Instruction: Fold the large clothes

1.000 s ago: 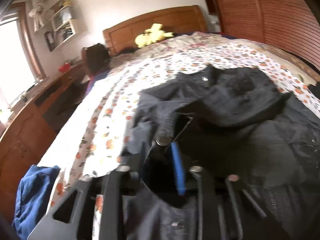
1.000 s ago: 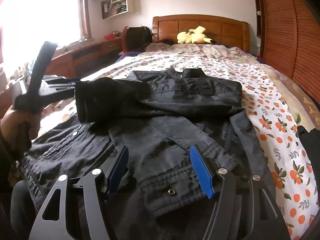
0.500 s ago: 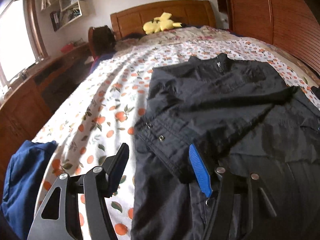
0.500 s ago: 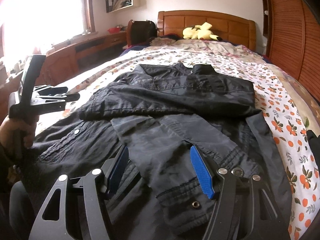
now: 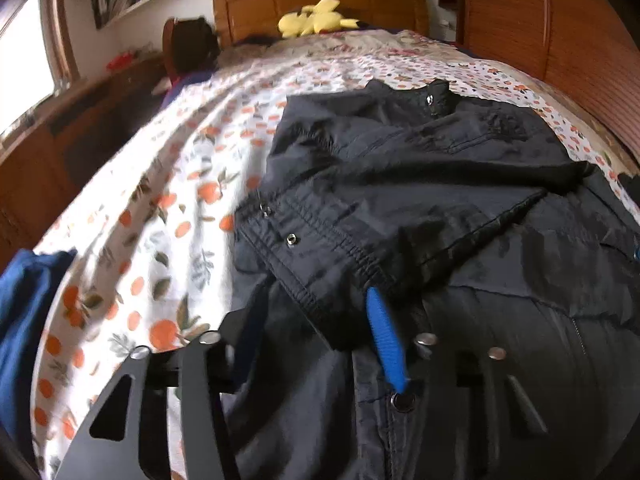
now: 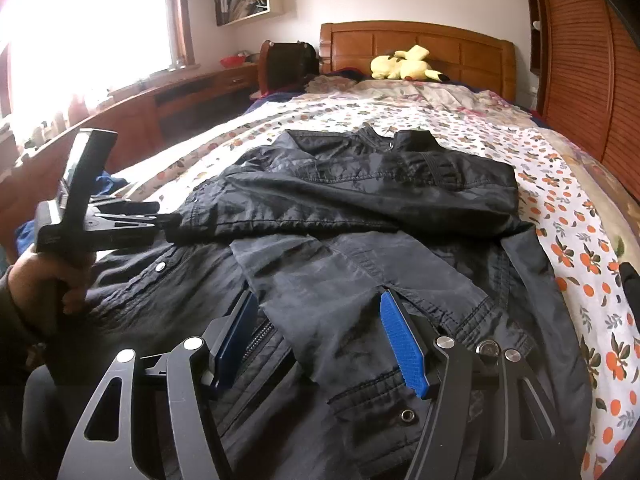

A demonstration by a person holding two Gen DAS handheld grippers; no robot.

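Observation:
A large black jacket [image 6: 360,208] lies spread on the bed, collar toward the headboard; it also shows in the left wrist view [image 5: 400,184]. Both sleeves are folded across its front, the left sleeve's snap cuff [image 5: 316,252] lying near the jacket's left edge. My left gripper [image 5: 316,320] is open, its jaws straddling that cuff, and it shows from outside in the right wrist view [image 6: 132,216]. My right gripper [image 6: 320,320] is open and empty, low over the other sleeve [image 6: 340,280] near the hem.
The bed has a floral sheet [image 5: 168,208] with oranges. A blue garment [image 5: 28,304] lies at its left edge. A yellow plush toy [image 6: 404,66] sits by the wooden headboard. A wooden desk [image 6: 168,100] runs along the left, a slatted wardrobe [image 6: 588,80] along the right.
My left gripper carried the left sleeve across the jacket, laid it down and opened. It now sits lower and nearer the cuff. My right gripper stayed open and moved slightly forward.

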